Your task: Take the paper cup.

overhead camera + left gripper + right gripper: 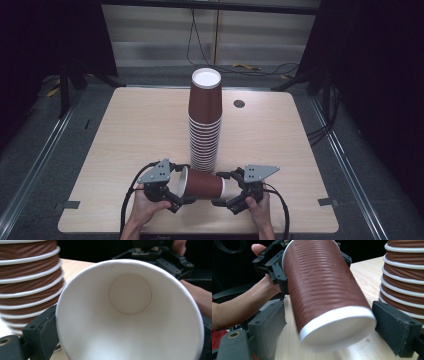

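A single brown ribbed paper cup lies on its side near the table's front edge, its white mouth turned left. My left gripper is shut on the cup's mouth end; in the left gripper view the cup's white inside sits between my jaws. My right gripper stands open around the cup's base end, with a gap showing at one jaw. Just behind the cup stands a tall stack of upturned brown cups, seen also as stack and stack.
The wooden table has a small round dark grommet at the back right. Cables trail from both grippers toward the front edge. Dark floor, rails and stands surround the table.
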`<state>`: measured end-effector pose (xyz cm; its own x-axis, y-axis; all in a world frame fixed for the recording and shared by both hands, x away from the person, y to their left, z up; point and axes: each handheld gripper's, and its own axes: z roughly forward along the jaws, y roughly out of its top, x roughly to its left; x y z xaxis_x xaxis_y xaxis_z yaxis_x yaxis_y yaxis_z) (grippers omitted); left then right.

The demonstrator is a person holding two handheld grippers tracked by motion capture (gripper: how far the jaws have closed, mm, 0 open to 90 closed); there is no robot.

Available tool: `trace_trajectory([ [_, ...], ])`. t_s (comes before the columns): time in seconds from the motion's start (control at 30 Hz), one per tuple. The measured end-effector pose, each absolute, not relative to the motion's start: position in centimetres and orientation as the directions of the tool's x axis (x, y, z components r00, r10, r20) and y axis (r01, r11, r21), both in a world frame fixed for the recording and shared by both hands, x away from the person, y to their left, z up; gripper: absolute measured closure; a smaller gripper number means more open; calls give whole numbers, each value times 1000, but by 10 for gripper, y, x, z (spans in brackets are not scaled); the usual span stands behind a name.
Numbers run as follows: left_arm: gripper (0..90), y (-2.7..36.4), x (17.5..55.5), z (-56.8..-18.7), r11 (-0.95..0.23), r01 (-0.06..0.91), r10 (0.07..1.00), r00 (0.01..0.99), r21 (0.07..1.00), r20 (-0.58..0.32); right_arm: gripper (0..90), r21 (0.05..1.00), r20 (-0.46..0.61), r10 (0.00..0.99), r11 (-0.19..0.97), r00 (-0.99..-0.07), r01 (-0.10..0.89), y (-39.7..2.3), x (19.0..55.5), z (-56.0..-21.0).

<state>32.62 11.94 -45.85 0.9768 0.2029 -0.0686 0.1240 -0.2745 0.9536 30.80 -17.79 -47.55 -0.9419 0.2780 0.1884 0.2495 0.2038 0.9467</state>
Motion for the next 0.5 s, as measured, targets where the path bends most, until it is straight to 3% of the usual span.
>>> trace_trajectory([
  [0.5, 41, 145, 331, -450, -315, 150, 303, 952, 937, -50, 130, 943, 162, 463, 187, -872, 275, -193, 300, -479],
])
